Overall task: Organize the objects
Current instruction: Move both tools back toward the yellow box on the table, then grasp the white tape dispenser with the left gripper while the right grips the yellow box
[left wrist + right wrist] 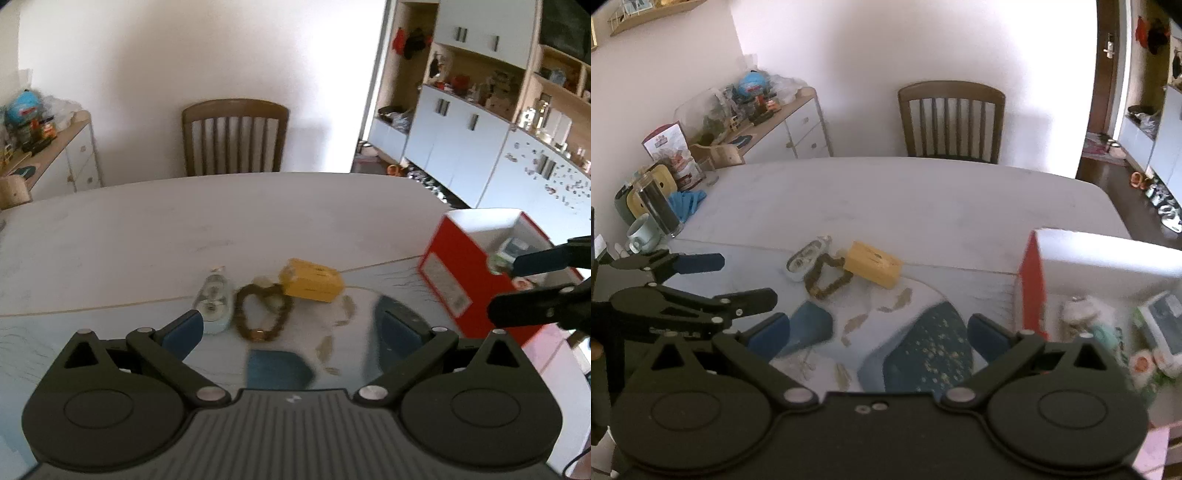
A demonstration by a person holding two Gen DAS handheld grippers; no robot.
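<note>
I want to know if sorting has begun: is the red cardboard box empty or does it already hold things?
Not empty. The open-topped red cardboard box already holds several small items against its white inside.

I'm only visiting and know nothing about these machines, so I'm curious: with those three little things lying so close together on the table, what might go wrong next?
1. The brown bracelet touches the yellow box and the white tape dispenser, so picking one may drag another.
2. The bracelet lies flat and loose; it could slip from the open left tool.
3. The red box already holds several things, and it stands beside the right tool, which could bump it.
</note>
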